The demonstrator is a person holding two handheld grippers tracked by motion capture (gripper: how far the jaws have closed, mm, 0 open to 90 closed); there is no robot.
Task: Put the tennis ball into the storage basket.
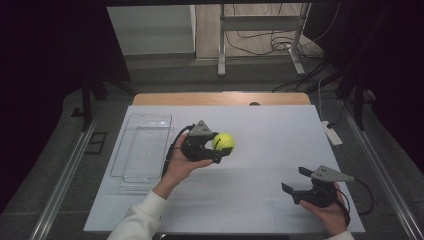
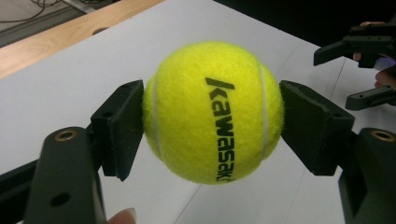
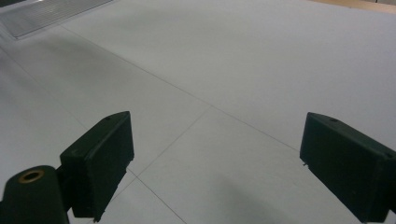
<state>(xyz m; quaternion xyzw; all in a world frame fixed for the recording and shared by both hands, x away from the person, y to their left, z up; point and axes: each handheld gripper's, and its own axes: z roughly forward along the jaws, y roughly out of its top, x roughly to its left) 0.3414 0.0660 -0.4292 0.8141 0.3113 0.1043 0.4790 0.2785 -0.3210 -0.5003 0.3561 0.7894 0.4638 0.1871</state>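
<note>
While the left tongs (image 1: 218,148) grip the ball (image 1: 223,142) above the worktop (image 1: 280,135), the tray (image 1: 131,167) lies at 9 o'clock; the right tongs (image 1: 295,181) gape empty.

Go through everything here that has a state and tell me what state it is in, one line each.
Tennis ball: held off the table, clamped between the left gripper's jaws.
Left gripper: shut on the tennis ball, held above the white sheet.
Right gripper: open, nothing between its jaws.
Clear tray: empty, lying flat at the left edge of the white sheet.
</note>
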